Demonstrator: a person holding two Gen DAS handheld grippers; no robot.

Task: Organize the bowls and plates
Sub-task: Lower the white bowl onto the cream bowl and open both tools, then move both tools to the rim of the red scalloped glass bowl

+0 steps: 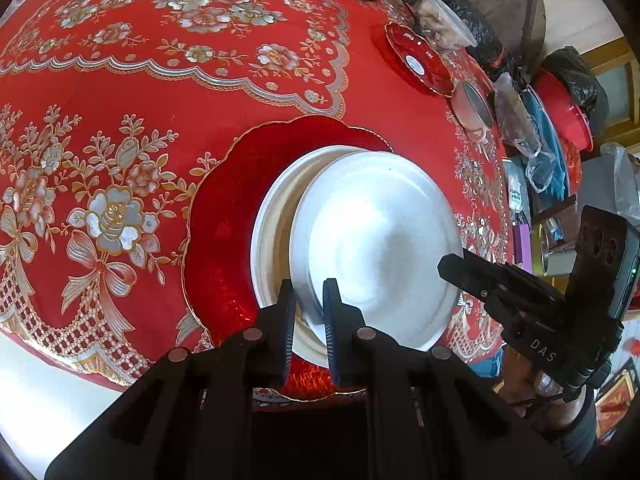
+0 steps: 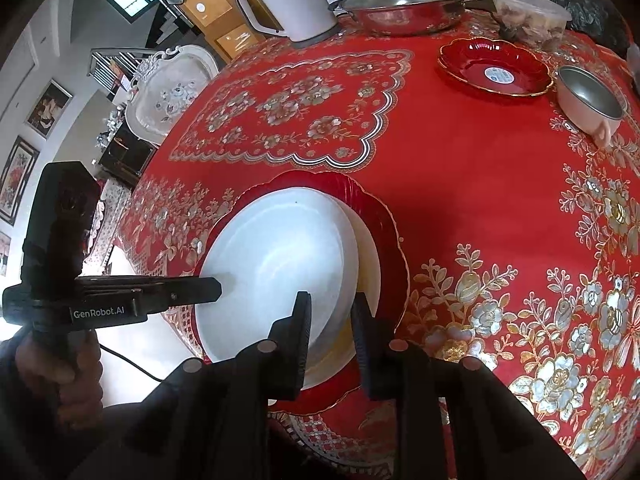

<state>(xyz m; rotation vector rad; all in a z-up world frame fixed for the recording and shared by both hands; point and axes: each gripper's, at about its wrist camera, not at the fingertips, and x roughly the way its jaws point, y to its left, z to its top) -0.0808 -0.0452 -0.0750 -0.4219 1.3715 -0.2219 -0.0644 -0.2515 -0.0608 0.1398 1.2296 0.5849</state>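
Note:
A large red scalloped plate point(image 1: 224, 216) point(image 2: 384, 220) lies on the red floral tablecloth, with a cream plate point(image 1: 272, 216) point(image 2: 370, 264) on it. A white deep plate point(image 1: 380, 240) point(image 2: 276, 256) rests on top, shifted off centre and slightly tilted. My left gripper point(image 1: 310, 304) point(image 2: 216, 286) is shut on the white plate's near rim in the left wrist view. My right gripper point(image 2: 332, 320) point(image 1: 450, 266) straddles the opposite rim, one finger inside and one outside, shut on it. A small red dish point(image 1: 418, 60) point(image 2: 494, 66) and a pink bowl point(image 1: 474, 110) point(image 2: 590, 98) sit further back.
At the table's far edge stand a lidded steel pot point(image 2: 400, 4), a white jug point(image 2: 288, 0) and a plastic food tub point(image 2: 528, 12). Bags and clutter point(image 1: 532, 136) line one side. The near table edge point(image 1: 80, 360) drops off close to the stack. A white chair point(image 2: 168, 88) stands beyond.

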